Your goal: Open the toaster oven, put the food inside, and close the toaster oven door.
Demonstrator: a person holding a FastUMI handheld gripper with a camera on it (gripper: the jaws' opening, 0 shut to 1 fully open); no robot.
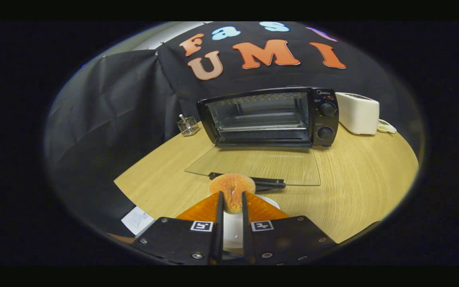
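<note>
A black toaster oven (271, 117) stands at the back of the wooden table (357, 187), its glass door (257, 165) folded down flat toward me with the black handle (259, 182) at its near edge. The inside rack is bare. My gripper (232, 196) is shut on an orange sugared doughnut (232, 187), both fingers pressing its sides. The doughnut hangs just before the door's handle, above a white plate (233, 233) that shows between the fingers.
A white toaster (357, 113) sits right of the oven. A small wire holder (187, 125) stands at the oven's left. A white paper (138, 220) lies at the table's near left edge. Black cloth walls the booth behind.
</note>
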